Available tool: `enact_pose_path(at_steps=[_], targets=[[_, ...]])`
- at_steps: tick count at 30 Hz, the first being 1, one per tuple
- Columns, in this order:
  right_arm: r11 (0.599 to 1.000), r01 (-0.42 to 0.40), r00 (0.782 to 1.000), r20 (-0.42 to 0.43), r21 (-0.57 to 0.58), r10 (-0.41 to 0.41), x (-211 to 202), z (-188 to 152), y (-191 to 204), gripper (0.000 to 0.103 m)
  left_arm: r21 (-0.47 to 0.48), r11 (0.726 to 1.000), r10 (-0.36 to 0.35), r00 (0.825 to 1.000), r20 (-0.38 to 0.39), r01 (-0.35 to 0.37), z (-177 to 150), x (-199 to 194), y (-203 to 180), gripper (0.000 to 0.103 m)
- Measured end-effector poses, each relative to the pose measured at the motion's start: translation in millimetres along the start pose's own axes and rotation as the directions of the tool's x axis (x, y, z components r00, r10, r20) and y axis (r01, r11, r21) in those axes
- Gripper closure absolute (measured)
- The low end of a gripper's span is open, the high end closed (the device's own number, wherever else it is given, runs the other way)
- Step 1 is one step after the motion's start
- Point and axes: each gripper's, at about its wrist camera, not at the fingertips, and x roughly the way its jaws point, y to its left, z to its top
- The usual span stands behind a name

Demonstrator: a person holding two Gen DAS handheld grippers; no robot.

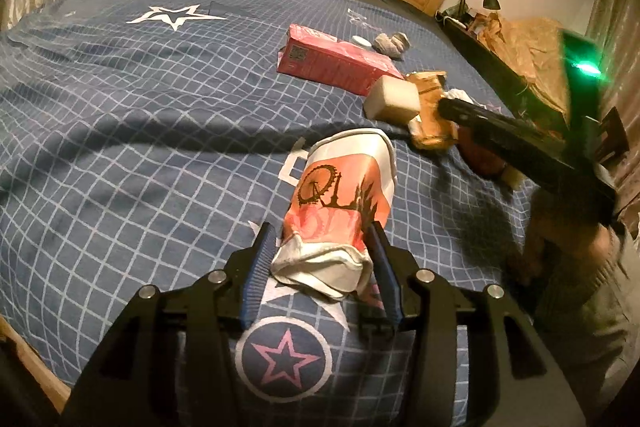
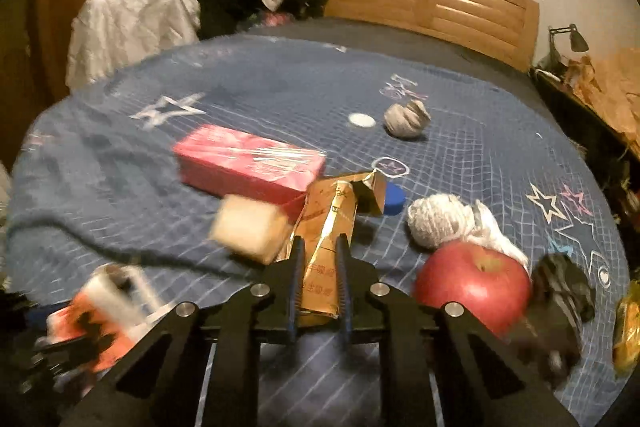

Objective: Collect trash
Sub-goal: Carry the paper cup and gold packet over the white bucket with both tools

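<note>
Left gripper (image 1: 320,247) was clamped on a crushed paper cup (image 1: 340,195) near the bedspread's (image 1: 120,107) front edge. Right gripper (image 2: 320,267) was clenched on a gold wrapper (image 2: 330,239), jaws narrow, toward the front right of the bedspread. A beige sponge block (image 2: 250,229) touched the wrapper's left side; a pink box (image 2: 248,161) lay behind it. A red apple (image 2: 472,287) sat just right of the gripper, a white sock ball (image 2: 436,221) behind the apple.
</note>
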Motion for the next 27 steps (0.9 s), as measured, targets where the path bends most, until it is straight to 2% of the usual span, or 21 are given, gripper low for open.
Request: enact_pose_path(at_steps=[2,3,6,8,12,14,15,17,18,19,21,27], targets=[[0.998,-0.053,0.998,0.018,0.032,0.052,-30.0,-11.5,-1.3,0.088,0.005,1.000,0.001,1.000,0.000,-0.001,-0.4,0.8,-1.5,0.054],[0.997,-0.068,0.997,0.021,0.047,0.067,-43.7,-16.9,-2.5,0.102,0.007,1.000,0.001,1.000,0.000,-0.001,-0.6,0.8,-2.2,0.053],[0.990,-0.095,0.995,0.024,0.100,0.093,-91.9,-40.2,-13.6,0.102,0.012,1.000,0.000,1.000,0.001,0.000,-1.1,0.7,-3.4,0.051],[0.990,-0.060,0.998,0.005,0.125,0.060,-114.7,-58.0,-25.5,0.102,0.021,1.000,0.002,1.000,0.005,-0.002,-1.9,1.5,-5.3,0.048],[0.985,-0.008,0.999,-0.043,0.172,0.016,-131.8,-91.6,-48.5,0.101,0.032,0.999,0.009,1.000,0.009,-0.010,-2.0,1.7,-8.1,0.046],[0.980,-0.045,0.998,-0.034,0.192,0.052,-135.4,-99.6,-48.1,0.098,0.020,1.000,-0.003,1.000,0.007,0.003,-1.7,1.1,-7.3,0.046],[0.980,-0.063,0.997,-0.027,0.190,0.069,-133.4,-100.3,-45.4,0.093,0.013,1.000,-0.009,1.000,0.007,0.009,-0.8,1.1,-6.4,0.046],[0.980,-0.099,0.995,-0.008,0.171,0.101,-127.7,-96.2,-32.6,0.069,0.014,1.000,-0.010,1.000,0.009,0.010,0.2,1.0,-6.9,0.046],[0.980,-0.113,0.994,0.005,0.163,0.114,-121.6,-90.1,-25.6,0.048,0.024,1.000,-0.010,1.000,0.009,0.009,-0.2,1.7,-8.9,0.044],[0.979,-0.125,0.992,0.021,0.161,0.123,-114.1,-84.2,-20.3,0.034,0.032,0.999,-0.010,1.000,0.010,0.010,-0.7,1.3,-9.0,0.042],[0.975,-0.152,0.988,0.021,0.165,0.150,-98.1,-72.6,-13.2,0.032,0.053,0.999,-0.008,1.000,0.013,0.008,-1.7,1.0,-10.7,0.041],[0.965,-0.173,0.981,-0.053,0.197,0.187,-40.3,-48.9,0.3,0.032,0.081,0.997,-0.018,0.999,0.029,0.015,-3.6,2.1,-11.3,0.036]])
